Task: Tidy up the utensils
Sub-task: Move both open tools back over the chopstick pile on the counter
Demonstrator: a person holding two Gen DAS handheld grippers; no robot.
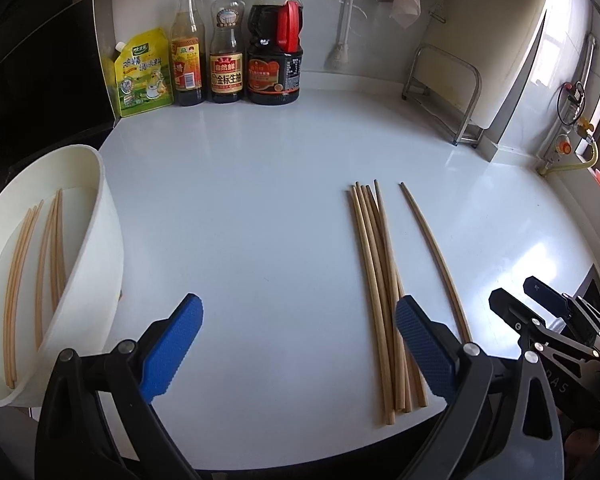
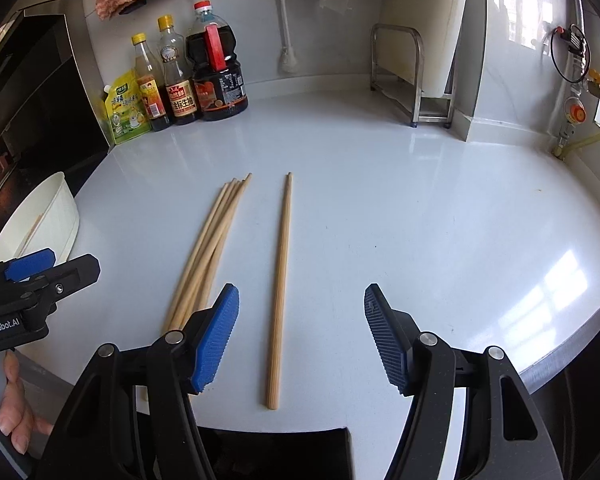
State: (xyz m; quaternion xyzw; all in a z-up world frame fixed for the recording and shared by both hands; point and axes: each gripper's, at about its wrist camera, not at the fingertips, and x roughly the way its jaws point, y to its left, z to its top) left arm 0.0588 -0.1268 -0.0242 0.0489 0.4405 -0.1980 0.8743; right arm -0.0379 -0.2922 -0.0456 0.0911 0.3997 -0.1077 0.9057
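Two grippers hover low over the white counter, both with blue pads spread wide and nothing between them. Left gripper points toward the back wall, level, its left finger just beside the white bin and its right finger over the near ends of the chopstick bundle. Bin lies on its side at the counter's left edge, holding several chopsticks; exact count hard to read through the fisheye bend. Right gripper sits to the right of the left one, aimed forward, its left finger above the bundle's near ends, with the lone chopstick lying on the counter between its fingers, nearer the left one. Lone chopstick lies apart from the bundle, roughly parallel. Sauce bottles and a yellow pouch stand against the back wall; metal rack at back right.
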